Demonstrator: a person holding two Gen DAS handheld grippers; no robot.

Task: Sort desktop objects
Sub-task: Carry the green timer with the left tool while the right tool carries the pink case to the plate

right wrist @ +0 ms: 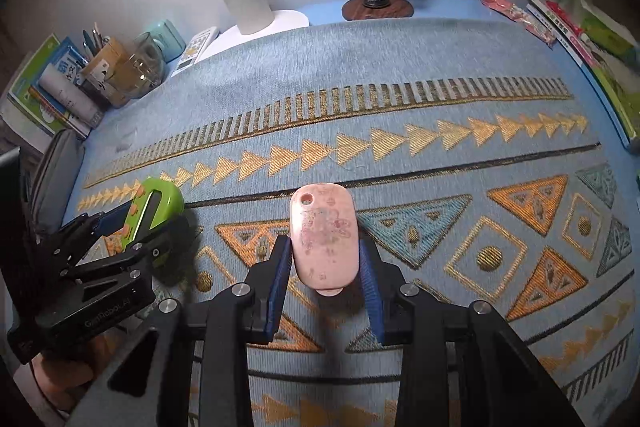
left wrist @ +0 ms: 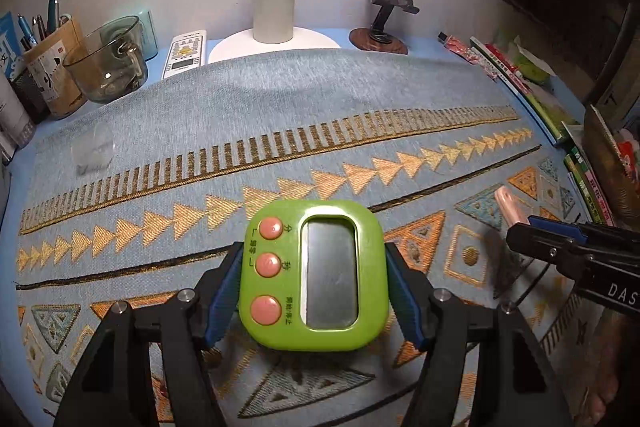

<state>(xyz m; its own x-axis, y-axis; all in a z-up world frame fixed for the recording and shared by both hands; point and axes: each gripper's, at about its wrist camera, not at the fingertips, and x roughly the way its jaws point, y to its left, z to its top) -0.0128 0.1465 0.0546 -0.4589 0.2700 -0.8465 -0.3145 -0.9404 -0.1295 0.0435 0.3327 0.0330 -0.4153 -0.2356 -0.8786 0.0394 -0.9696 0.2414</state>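
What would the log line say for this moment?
left gripper: shut on green timer | right gripper: shut on pink case | both above patterned mat

Both tools are matte black with angular cut-out frames and round silver screw heads at the joints. The left gripper (left wrist: 314, 287) has fingers lined with ribbed blue pads (left wrist: 222, 301); the right gripper (right wrist: 326, 279) has the same blue pads (right wrist: 278, 287). Pale lettering marks each gripper's side. Bare skin of the left hand (right wrist: 66, 375) shows.

L gripper (left wrist: 314, 285) clamped on load; R gripper (right wrist: 326, 259) too, both level.
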